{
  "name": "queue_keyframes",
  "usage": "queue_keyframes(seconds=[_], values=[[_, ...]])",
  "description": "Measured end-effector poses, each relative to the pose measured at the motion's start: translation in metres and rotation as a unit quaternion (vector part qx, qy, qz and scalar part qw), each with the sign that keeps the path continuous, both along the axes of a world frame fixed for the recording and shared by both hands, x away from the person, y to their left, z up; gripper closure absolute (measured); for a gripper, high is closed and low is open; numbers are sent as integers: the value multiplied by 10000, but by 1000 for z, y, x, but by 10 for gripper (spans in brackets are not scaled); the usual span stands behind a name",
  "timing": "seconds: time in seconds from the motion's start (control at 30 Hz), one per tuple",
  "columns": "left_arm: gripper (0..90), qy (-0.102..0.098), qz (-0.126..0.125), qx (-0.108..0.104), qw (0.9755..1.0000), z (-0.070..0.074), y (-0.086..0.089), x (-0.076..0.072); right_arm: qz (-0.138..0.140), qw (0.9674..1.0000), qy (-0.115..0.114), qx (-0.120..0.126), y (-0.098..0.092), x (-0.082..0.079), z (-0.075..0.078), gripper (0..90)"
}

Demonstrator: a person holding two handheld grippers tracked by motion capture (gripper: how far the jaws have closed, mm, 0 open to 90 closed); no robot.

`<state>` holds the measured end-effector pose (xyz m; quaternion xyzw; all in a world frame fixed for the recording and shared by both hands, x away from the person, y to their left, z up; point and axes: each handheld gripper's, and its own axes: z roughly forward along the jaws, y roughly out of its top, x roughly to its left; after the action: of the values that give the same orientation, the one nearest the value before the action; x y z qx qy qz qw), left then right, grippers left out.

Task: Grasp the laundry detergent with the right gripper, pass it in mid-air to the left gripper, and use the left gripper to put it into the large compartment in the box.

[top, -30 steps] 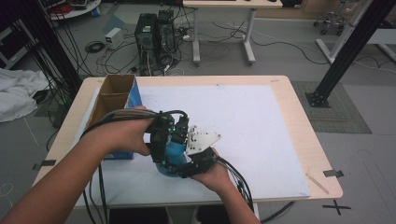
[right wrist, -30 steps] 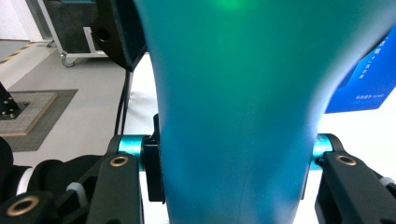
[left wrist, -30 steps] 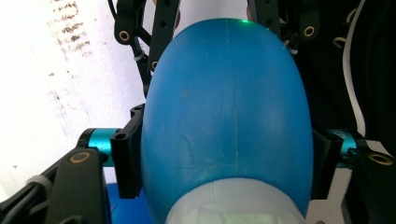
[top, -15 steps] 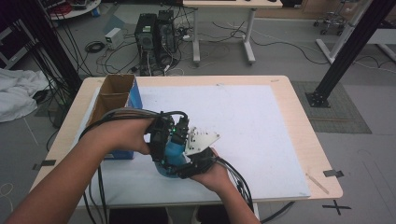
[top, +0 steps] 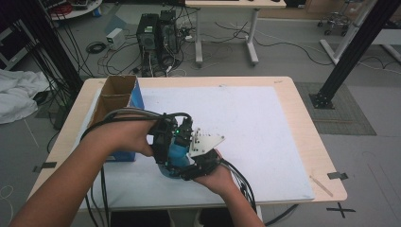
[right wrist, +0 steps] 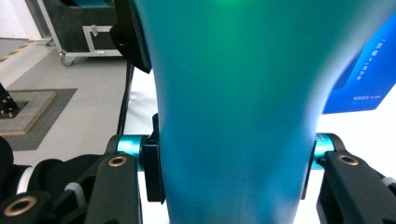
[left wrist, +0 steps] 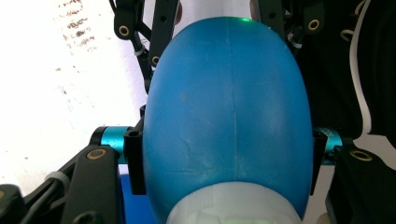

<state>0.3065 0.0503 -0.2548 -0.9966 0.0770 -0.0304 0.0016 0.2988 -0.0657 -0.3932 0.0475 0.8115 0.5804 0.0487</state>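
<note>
Little had shifted in a second: both the left claw (top: 165, 142) and right claw (top: 201, 163) stayed pinching the blue bottle (top: 176, 153) above the counter (top: 293, 118), probably mid-handover, needing one claw to release.

light: even, bright; glare: white table surface (left wrist: 56, 70) blown out; focus: close-ups soft

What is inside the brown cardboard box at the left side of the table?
The cardboard box is open on top, and its inner walls show. Its bottom lies in shadow, so whether it holds anything cannot be told.
</note>
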Motion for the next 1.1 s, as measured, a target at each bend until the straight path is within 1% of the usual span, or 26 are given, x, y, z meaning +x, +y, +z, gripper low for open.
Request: queue_keyframes(seconds=[0.03, 0.07, 0.13, 0.17, 0.2, 0.27, 0.3, 0.4, 0.47, 0.53, 0.7, 0.8, 0.87, 1.0, 1.03, 1.07, 1.1], values=[[390, 15, 30, 33, 10000, 1, 0, 1, 7, 10000, 26, 18, -1, 1, 0, 441], [390, 28, 24, 8, 10000, 1, -1, 1, 36, 10000, 75, 15, -2, 1, 1, 432], [390, 32, 48, -19, 10000, 3, -1, 3, 76, 9998, 140, 107, -5, 2, 3, 365], [390, 58, 87, -61, 9999, 4, 0, 6, 32, 9998, 159, 138, -6, 2, 4, 333], [390, 35, 132, -66, 9999, 4, 0, 8, -15, 9998, 162, 128, -8, 3, 5, 324], [390, -11, 202, -48, 9998, 5, 2, 11, -79, 9996, 261, 114, -12, 4, 6, 311], [390, -25, 236, -61, 9997, 5, 3, 12, -132, 9995, 263, 117, -14, 4, 7, 297], [389, -10, 288, -93, 9995, 8, 6, 15, -247, 9991, 320, 93, -20, 5, 9, 262], [390, 29, 333, -94, 9994, 10, 7, 16, -334, 9990, 293, -19, -22, 6, 10, 231], [389, 23, 352, -96, 9993, 12, 9, 18, -382, 9987, 324, -84, -24, 7, 11, 231], [389, 49, 558, -167, 9983, 21, 16, 22, -470, 9980, 269, -340, -31, 11, 19, 224], [389, 27, 672, -189, 9976, 27, 18, 25, -518, 9971, 315, -468, -36, 15, 25, 214], [389, 25, 753, -190, 9970, 32, 20, 27, -574, 9964, 304, -548, -40, 19, 29, 188], [388, 40, 989, -203, 9949, 40, 24, 32, -643, 9947, 256, -754, -48, 24, 36, 187], [388, 61, 1067, -218, 9940, 43, 25, 34, -657, 9942, 246, -815, -49, 25, 38, 175], [388, 79, 1170, -252, 9928, 45, 26, 35, -676, 9936, 235, -874, -51, 27, 39, 140], [388, 107, 1256, -282, 9916, 47, 28, 37, -706, 9926, 250, -953, -52, 28, 40, 136]])
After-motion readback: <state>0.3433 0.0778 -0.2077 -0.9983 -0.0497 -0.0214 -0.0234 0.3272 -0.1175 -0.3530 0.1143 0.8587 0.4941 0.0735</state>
